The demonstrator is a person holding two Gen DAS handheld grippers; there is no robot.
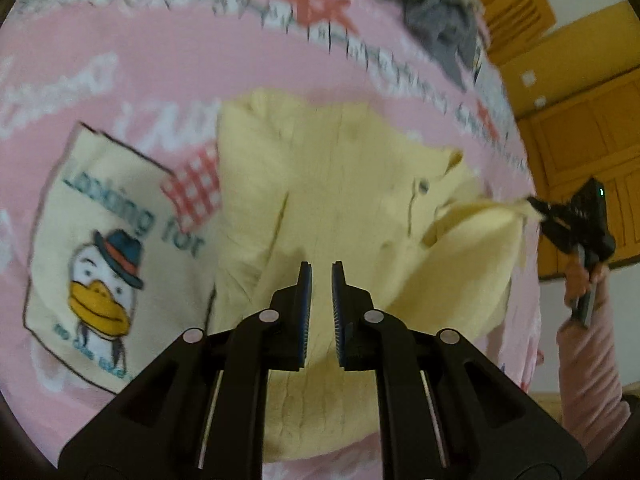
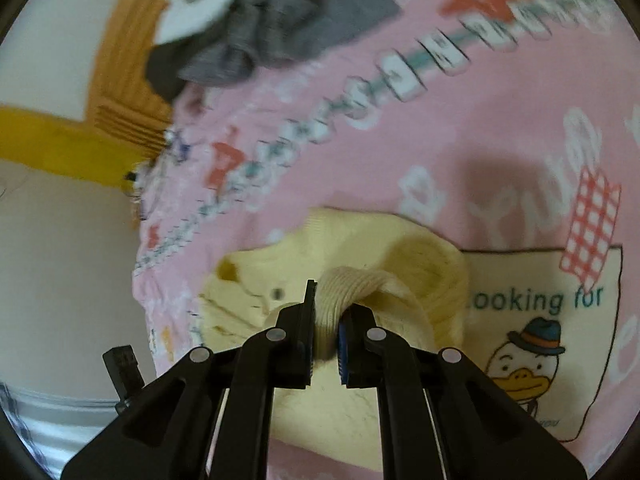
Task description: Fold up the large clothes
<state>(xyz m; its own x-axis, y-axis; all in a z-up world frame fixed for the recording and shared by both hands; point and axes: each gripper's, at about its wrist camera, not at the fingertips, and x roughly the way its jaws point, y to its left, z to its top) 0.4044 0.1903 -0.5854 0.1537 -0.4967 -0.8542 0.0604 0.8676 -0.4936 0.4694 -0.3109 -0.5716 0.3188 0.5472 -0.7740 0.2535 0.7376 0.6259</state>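
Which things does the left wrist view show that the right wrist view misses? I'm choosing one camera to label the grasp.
Only the left wrist view shows the right gripper from outside, pulling a corner of the yellow garment sideways, and the open left gripper. Only the right wrist view shows ribbed fabric pinched between the right fingers. Both show the garment, the pink printed sheet, its duck picture and grey clothes.

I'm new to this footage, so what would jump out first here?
The pale yellow garment lies mid-frame on the pink cartoon bedsheet, one ribbed edge pinched in the right claw. The duck print sits left of it, and a grey clothes heap lies at the far edge.
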